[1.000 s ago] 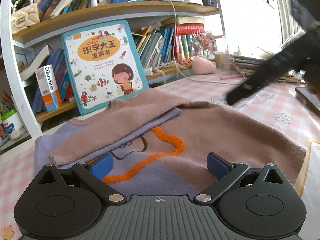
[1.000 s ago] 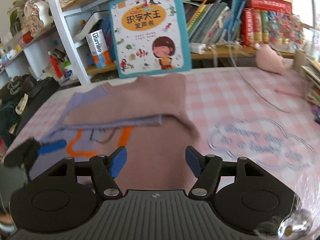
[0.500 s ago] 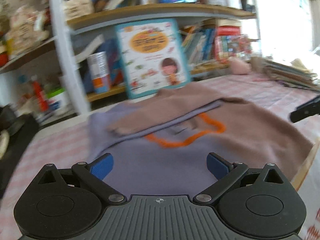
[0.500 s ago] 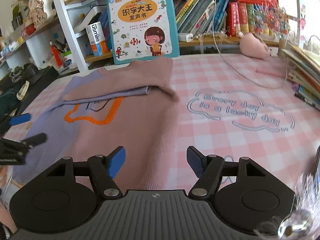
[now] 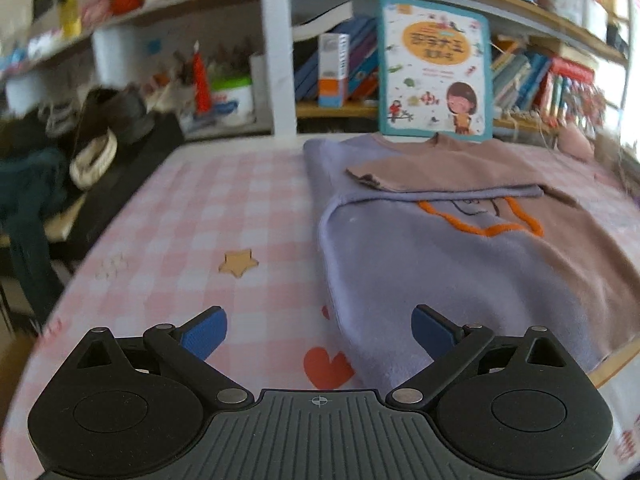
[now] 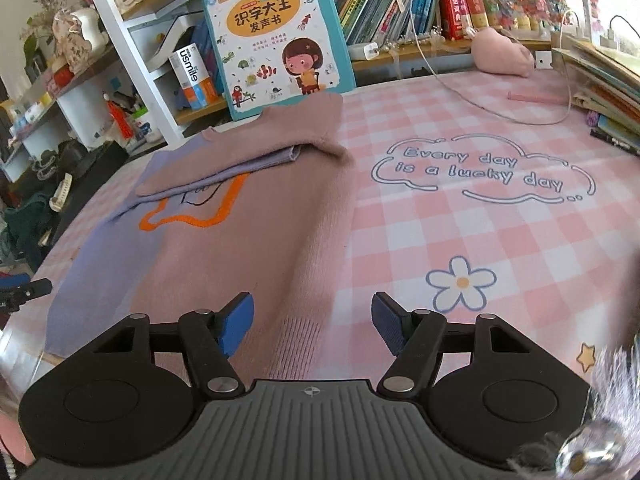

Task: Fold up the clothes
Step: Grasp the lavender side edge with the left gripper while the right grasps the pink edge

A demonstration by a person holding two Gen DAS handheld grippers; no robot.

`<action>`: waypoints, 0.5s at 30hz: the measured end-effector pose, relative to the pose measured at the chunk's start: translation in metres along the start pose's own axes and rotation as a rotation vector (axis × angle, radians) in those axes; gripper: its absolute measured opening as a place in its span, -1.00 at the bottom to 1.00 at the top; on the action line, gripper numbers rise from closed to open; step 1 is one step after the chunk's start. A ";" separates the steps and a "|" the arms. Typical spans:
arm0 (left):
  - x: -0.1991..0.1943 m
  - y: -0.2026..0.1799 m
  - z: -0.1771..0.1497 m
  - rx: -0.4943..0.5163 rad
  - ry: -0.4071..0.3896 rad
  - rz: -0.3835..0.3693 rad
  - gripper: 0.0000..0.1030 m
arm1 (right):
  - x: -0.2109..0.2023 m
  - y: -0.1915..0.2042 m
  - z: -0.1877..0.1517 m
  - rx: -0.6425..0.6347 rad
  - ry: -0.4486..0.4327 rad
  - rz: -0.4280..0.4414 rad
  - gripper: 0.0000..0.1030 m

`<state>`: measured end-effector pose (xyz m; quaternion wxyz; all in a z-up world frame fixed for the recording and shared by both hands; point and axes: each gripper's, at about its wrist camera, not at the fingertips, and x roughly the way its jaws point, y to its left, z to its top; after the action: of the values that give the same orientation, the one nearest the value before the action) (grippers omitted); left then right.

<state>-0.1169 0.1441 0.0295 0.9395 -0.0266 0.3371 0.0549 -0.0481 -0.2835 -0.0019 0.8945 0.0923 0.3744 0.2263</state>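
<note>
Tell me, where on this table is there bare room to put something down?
Two patches. One is the checked cloth right of the sweater, around the printed cloud and flower, bordered by the book stack at the far right. The other lies left of the sweater, around the printed star. It is crowded along the back, by the shelves and picture book.

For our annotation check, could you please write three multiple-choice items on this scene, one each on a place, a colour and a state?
1. Where does the children's book stand?
A. Flat on the sweater
B. Upright against the shelf behind the sweater
C. On the book stack at the right

2. What colour is the outline stitched on the sweater?
A. Orange
B. Green
C. White

3. How do the right gripper jaws stand?
A. Clamped on the hem
B. Shut on nothing
C. Open, gripping nothing

Answers: 1 B, it leans upright behind the collar; 2 A, the orange outline shows; 3 C, the blue pads stand apart above the hem.
</note>
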 end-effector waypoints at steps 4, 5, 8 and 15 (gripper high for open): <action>0.003 0.009 -0.006 -0.087 0.036 -0.043 0.85 | -0.002 -0.007 -0.005 0.017 0.008 0.004 0.21; 0.003 0.011 -0.008 -0.107 0.047 -0.051 0.79 | -0.002 -0.009 -0.005 0.020 0.009 0.007 0.19; 0.005 0.016 -0.014 -0.175 0.072 -0.075 0.74 | -0.002 -0.011 -0.006 0.032 0.009 0.024 -0.01; 0.019 0.018 -0.015 -0.284 0.105 -0.188 0.14 | 0.006 -0.007 -0.009 0.079 0.027 0.113 -0.54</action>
<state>-0.1143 0.1618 0.0056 0.9084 -0.1933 0.3706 0.0124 -0.0485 -0.2866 -0.0140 0.8709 0.1455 0.3891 0.2627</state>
